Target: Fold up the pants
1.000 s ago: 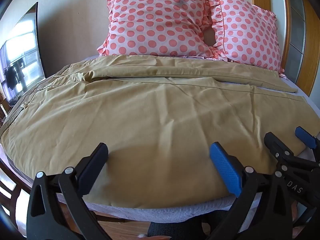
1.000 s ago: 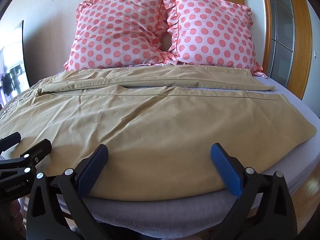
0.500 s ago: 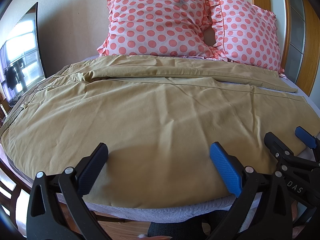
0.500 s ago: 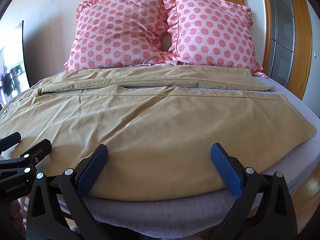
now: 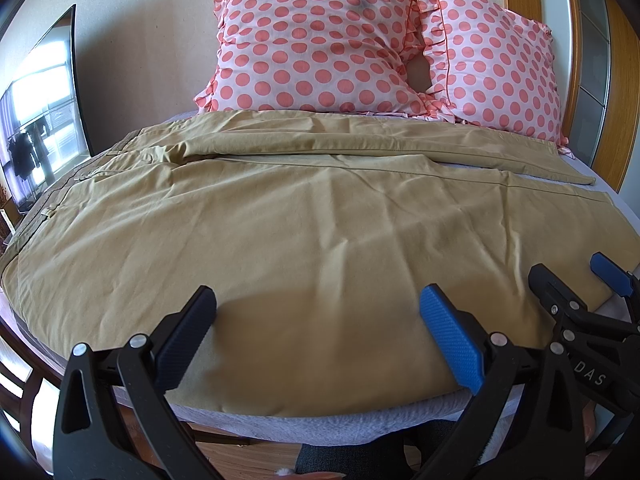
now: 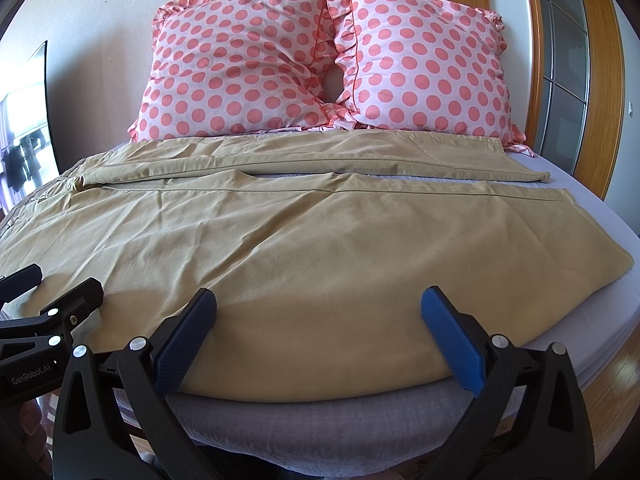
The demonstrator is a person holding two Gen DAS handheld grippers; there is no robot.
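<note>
Tan pants (image 5: 312, 224) lie flat across a grey bed, waistband at the left, both legs running to the right; they also show in the right wrist view (image 6: 320, 240). The near leg reaches the bed's front edge. My left gripper (image 5: 318, 320) is open and empty, just above the near leg's front edge. My right gripper (image 6: 318, 320) is open and empty over the same edge, further right. The right gripper also shows at the right of the left wrist view (image 5: 576, 284), and the left gripper at the left of the right wrist view (image 6: 52, 284).
Two pink polka-dot pillows (image 6: 320, 64) lean on the wall behind the pants. The grey mattress edge (image 6: 320, 420) runs under the grippers. A mirror or screen (image 5: 36, 112) stands left. A wood-framed door (image 6: 568, 60) is at right.
</note>
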